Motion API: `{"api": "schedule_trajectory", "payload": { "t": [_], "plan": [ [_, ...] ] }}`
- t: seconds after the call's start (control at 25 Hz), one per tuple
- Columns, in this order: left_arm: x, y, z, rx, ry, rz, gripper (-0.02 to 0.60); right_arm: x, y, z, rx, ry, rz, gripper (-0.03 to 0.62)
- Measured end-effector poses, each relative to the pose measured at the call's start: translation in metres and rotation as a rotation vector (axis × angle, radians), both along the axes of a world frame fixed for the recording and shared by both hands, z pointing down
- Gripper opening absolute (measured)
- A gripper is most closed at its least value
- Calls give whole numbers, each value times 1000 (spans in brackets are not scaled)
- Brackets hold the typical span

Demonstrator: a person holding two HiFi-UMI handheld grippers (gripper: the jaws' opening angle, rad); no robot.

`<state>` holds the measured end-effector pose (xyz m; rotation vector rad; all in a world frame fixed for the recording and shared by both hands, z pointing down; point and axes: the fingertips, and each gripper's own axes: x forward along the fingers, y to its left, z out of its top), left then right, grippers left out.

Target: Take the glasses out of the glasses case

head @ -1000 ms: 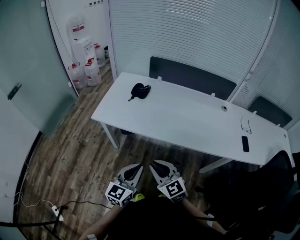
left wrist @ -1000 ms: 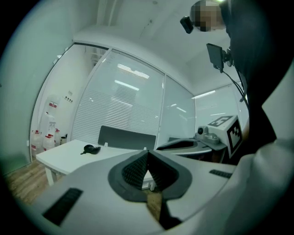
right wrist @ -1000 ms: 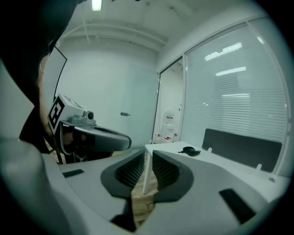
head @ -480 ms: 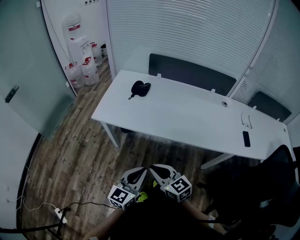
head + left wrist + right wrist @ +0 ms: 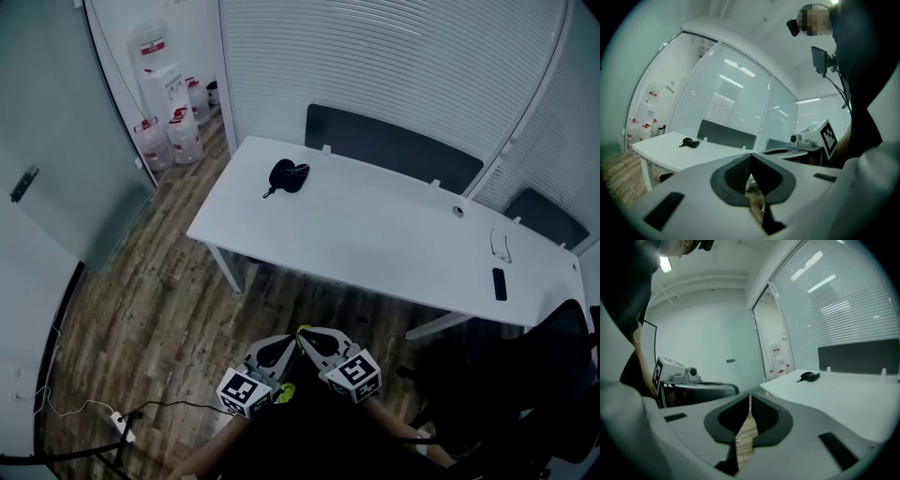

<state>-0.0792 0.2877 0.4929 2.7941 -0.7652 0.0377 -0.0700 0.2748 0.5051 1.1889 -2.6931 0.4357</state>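
- Black, soft, rounded glasses case [image 5: 287, 174] lies near the far left corner of the white rectangular table [image 5: 375, 234], well apart from both tools. A thin-framed pair of glasses [image 5: 502, 246] lies bare near the table's right end.
- Step in hand, as judged: the approach. Best to come at the case squarely, one tool steadying it while the other works the opening.
- Left gripper [image 5: 275, 341]: jaws together, pads meeting, nothing between them.
- Right gripper [image 5: 311, 334]: jaws at a hairline slit, empty. Both tools are low before the body, clear of the table.
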Motion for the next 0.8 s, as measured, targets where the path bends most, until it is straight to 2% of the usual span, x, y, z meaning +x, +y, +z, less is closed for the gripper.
{"api": "schedule_trajectory", "payload": {
  "t": [0.4,0.8],
  "plan": [
    [-3,-41,1,-15,-12,-31,6,-5,-50,4,-23,-11,-21,29],
    [22,-101,-6,-26,-10,-44,6,14,-113,-1,-32,-21,-35,29]
  ]
}}
